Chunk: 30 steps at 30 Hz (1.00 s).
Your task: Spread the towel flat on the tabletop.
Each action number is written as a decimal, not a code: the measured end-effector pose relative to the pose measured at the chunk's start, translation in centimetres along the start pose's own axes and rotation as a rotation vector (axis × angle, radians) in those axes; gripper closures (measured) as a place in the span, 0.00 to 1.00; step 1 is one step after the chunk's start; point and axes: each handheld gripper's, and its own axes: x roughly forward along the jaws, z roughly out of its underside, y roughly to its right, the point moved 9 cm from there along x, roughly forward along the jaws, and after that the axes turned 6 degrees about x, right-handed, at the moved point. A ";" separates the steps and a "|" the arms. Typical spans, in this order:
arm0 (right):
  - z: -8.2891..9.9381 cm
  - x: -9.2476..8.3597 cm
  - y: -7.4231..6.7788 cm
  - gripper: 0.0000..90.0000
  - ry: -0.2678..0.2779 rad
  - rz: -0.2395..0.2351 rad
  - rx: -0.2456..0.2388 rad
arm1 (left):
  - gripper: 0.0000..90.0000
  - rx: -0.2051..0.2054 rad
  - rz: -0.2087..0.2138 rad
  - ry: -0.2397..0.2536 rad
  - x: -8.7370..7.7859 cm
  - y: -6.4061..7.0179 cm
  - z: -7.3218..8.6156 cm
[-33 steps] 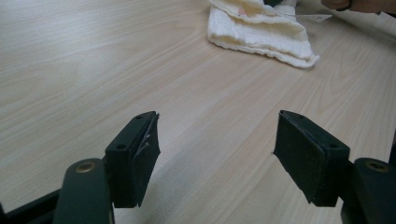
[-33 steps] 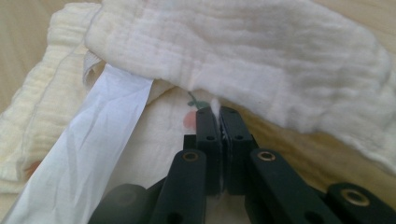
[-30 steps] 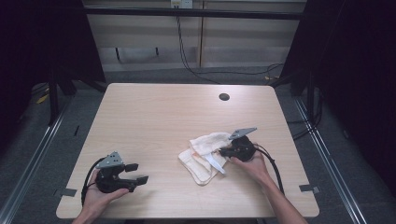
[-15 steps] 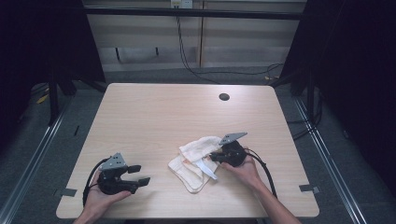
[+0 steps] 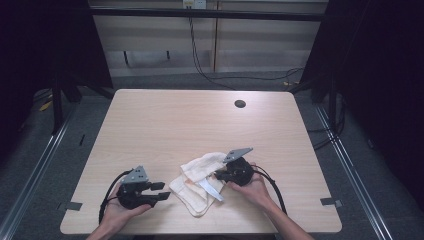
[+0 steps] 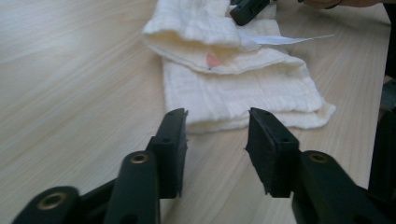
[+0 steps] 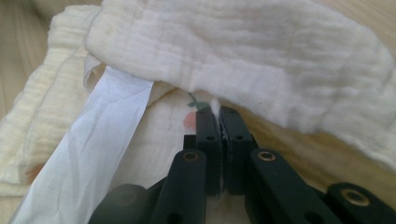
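Cloth (image 5: 200,185) dragged leftward by right hand-held gripper (image 5: 219,176), pinching its edge; left hand-held gripper (image 5: 162,190) half-closing, empty.

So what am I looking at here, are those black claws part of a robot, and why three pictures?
No robot arm: a person holds a hand-held two-jaw tool in each hand. One picture looks down from above the wooden table; the other two come from small cameras riding on each tool, looking along its black jaws. On the table lies a folded cream cloth with a white label strip. The right gripper is shut, pinching a bit of the cloth's fabric. The left gripper points at the cloth's near edge; its jaws have just been closing, with nothing between them yet.
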 end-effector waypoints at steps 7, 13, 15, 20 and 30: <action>0.0 0.3 -1.3 0.97 0.000 -0.017 -0.008 | 0.73 0.100 0.056 -0.080 2.8 1.8 -0.1; 0.1 0.6 -2.8 0.97 -0.010 -0.031 -0.039 | 0.82 0.131 0.050 -0.106 2.5 1.8 0.8; 0.1 0.7 -3.1 0.97 -0.011 -0.037 -0.049 | 0.85 0.125 0.037 -0.115 2.2 1.6 1.0; 0.2 0.9 -4.1 0.94 -0.018 -0.054 -0.059 | 0.88 0.117 0.041 -0.123 1.2 1.0 1.7; -0.1 -0.4 -4.8 0.60 -0.006 -0.049 -0.077 | 0.76 0.073 0.071 -0.038 -0.6 1.4 0.7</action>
